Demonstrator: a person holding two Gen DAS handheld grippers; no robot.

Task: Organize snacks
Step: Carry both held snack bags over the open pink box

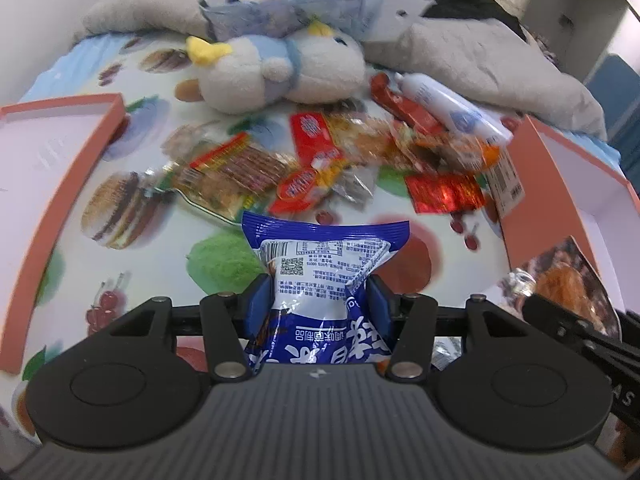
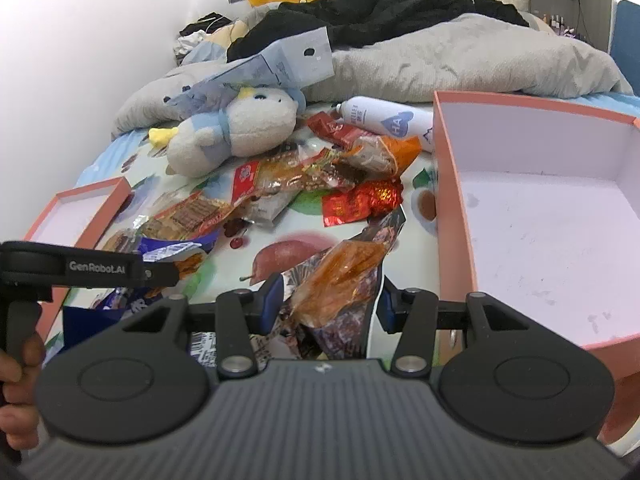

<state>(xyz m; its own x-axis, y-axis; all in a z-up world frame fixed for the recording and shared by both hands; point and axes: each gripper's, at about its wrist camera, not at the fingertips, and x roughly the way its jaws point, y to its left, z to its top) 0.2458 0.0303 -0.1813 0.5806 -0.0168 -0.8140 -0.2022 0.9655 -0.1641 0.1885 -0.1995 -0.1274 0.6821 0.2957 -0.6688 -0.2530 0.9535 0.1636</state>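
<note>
My left gripper [image 1: 318,294] is shut on a blue-and-white snack packet [image 1: 320,264], held above the fruit-print bedsheet. My right gripper [image 2: 330,298] is shut on a clear packet with an orange-brown snack [image 2: 340,276], next to the large pink box [image 2: 452,240]. A pile of red and orange snack packets [image 1: 340,152] lies mid-bed; it also shows in the right wrist view [image 2: 320,176]. A smaller pink box [image 1: 80,160] stands at the left, also in the right wrist view [image 2: 84,216]. The large pink box's wall [image 1: 532,168] shows at the right of the left wrist view.
A plush penguin [image 1: 280,68] and a white bottle [image 1: 448,108] lie behind the pile. A grey duvet [image 2: 460,60], black clothes [image 2: 360,8] and a pale blue carton [image 2: 280,64] fill the far bed. The left gripper's body [image 2: 80,268] crosses the right wrist view.
</note>
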